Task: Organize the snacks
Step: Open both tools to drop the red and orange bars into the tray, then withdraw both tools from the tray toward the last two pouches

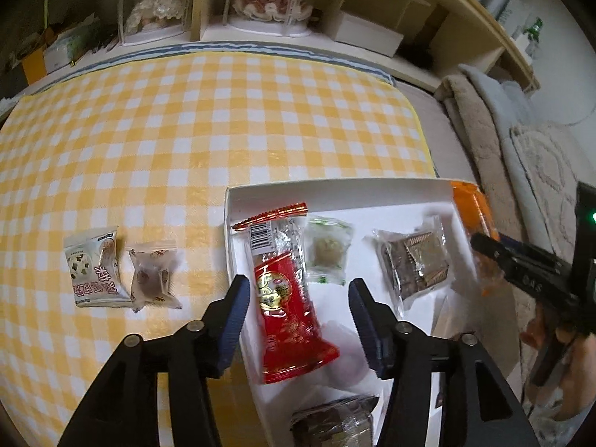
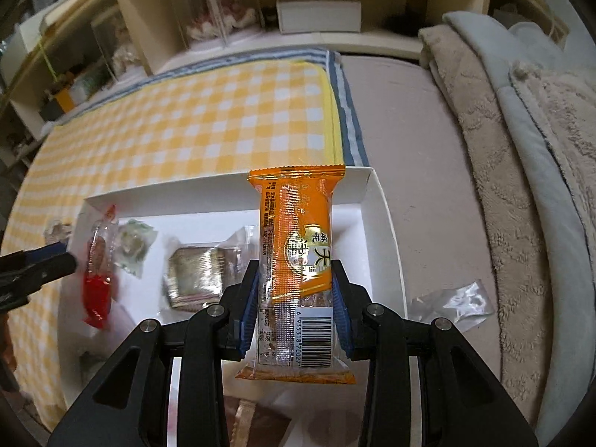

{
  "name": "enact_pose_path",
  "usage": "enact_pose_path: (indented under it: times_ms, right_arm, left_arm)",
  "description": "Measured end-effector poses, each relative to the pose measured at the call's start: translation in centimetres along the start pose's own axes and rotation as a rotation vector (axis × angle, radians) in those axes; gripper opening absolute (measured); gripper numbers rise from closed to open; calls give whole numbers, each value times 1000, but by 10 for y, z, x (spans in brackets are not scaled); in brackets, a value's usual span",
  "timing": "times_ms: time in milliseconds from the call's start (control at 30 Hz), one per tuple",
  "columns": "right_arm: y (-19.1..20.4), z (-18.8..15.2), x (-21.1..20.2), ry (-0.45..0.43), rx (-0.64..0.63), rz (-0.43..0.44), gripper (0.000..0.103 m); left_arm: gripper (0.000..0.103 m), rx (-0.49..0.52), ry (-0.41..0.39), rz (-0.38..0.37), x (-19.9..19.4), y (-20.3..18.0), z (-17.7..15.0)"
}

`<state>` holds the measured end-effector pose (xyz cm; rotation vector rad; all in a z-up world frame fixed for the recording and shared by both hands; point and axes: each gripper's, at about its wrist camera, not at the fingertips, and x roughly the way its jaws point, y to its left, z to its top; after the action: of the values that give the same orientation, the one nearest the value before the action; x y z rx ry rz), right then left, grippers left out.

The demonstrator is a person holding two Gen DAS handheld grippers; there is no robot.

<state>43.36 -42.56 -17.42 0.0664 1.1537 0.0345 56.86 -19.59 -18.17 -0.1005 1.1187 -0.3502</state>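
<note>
Snacks: your right gripper [image 2: 296, 290] jaws pinch the orange packet [image 2: 298, 246] lengthwise over the white box [image 2: 387, 223]; left gripper [image 1: 298, 316] jaws gape, empty (red packet [image 1: 287, 298] beneath).

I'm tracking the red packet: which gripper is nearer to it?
Left. The left gripper straddles the red packet, open; the right gripper, across the white box, grips the orange packet.

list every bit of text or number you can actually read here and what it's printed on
"6 935318 70027", last digit cut off: under the barcode on the orange snack packet clamped in the right gripper.
"天" and "麻花": on that packet's front label; its small print is too small to read.
"DAS": on the right gripper's body in the left wrist view.
Red snack packet and grey-white packet: large characters, inverted and unreadable.
</note>
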Motion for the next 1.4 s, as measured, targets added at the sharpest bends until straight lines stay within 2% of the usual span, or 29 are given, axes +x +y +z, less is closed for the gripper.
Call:
enact_pose_path:
  times_ms: [100, 133, 167, 367, 533, 600, 733, 967, 1100, 1400]
  right_arm:
    - [-2, -1, 4, 21, 22, -19, 50]
    - [-2, -2, 2, 20, 32, -17, 62]
    - [-3, -4, 0, 13, 41, -10, 70]
    - [-3, -17, -12, 12, 66, 21, 75]
    - [-4, -26, -29, -14, 84, 32, 80]
    - [-5, -28, -35, -25, 88, 29, 85]
    - [-5, -32, -48, -41, 95, 30, 103]
    - [-3, -42, -68, -63, 111, 18, 103]
    - [4, -49, -83, -78, 107, 11, 103]
    - [21, -62, -114, -92, 97, -8, 103]
  left_arm:
    - [58, 20, 3, 12, -2, -1, -6]
    - [59, 25, 5, 13, -2, -2, -7]
    - [60, 29, 7, 13, -2, -3, -7]
    - [68, 48, 14, 10, -9, -9, -13]
    - [81, 63, 12, 7, -16, -12, -15]
    - [88, 69, 9, 12, -20, -13, -16]
    - [103, 76, -1, 22, -29, -14, -19]
    - [103, 90, 6, 8, -48, -19, -28]
    - [103, 114, -21, 22, -65, -23, -34]
    - [103, 130, -70, -3, -113, -24, -51]
